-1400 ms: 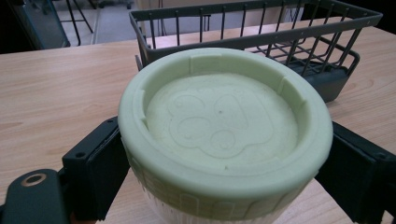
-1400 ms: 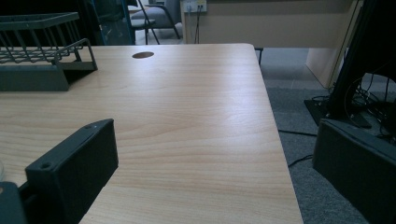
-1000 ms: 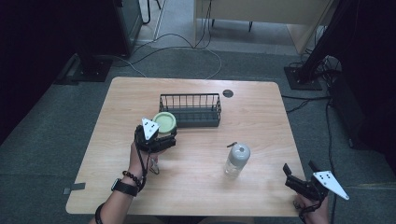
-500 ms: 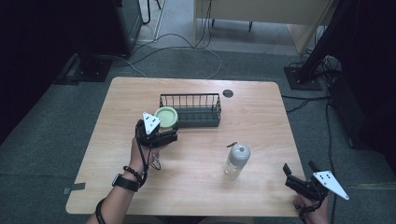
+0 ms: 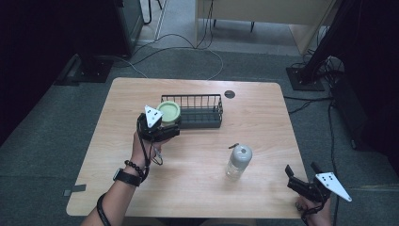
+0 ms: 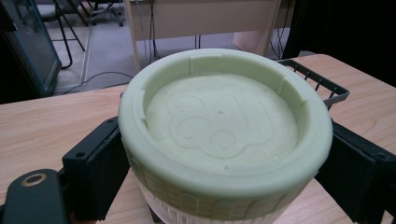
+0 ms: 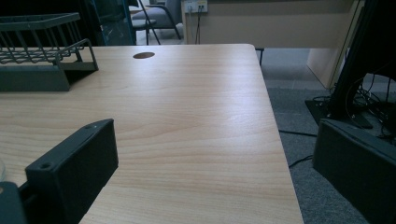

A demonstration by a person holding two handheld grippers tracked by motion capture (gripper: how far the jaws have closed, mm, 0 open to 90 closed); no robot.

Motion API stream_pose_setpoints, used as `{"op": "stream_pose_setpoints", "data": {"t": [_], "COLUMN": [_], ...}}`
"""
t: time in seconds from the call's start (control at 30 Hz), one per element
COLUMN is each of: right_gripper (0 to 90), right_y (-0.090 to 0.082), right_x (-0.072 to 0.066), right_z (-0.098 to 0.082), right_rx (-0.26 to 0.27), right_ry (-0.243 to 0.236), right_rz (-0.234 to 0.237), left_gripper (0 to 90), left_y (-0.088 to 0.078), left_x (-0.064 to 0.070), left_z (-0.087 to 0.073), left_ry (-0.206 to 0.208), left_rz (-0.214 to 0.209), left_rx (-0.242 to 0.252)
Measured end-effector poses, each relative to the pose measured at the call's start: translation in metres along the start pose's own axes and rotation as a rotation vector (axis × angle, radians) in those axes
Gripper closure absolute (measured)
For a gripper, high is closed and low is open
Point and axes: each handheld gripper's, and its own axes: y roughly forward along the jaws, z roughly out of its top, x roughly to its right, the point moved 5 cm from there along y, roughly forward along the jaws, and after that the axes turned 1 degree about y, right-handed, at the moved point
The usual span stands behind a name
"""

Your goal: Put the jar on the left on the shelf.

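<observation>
Left gripper (image 6: 224, 186) around green-lidded jar (image 6: 224, 135)

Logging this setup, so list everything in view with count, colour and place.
Round plastic jar with pale green lid: one, clamped in the left gripper, beside the basket's left end.
Black wire basket: one, table's far middle.
Clear plastic bottle with grey cap: one, upright, right of centre.
Light wooden table: one, with a dark round hole near the far edge.
Left gripper: black, left of centre.
Right gripper: black, open, at the near right corner.
</observation>
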Motion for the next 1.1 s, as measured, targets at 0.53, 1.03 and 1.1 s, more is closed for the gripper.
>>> {"op": "stream_pose_setpoints", "data": {"t": [0.53,1.03,1.1], "right_gripper": [0.1,0.1,0.1], "right_y": [0.0,0.0,0.0], "right_x": [0.0,0.0,0.0], "right_z": [0.0,0.0,0.0], "right_rx": [0.001,0.001,0.001], "right_ry": [0.001,-0.001,0.0], "right_rz": [0.003,0.003,0.003], "left_gripper": [11.5,11.5,11.5], "left_y": [0.01,0.03,0.037], "left_x": [-0.005,-0.012,-0.014], "left_z": [0.016,0.03,0.032], "left_ry": [-0.008,0.0,-0.006], "left_rz": [-0.005,-0.01,-0.006], "left_rx": [0.007,-0.009,-0.012]}}
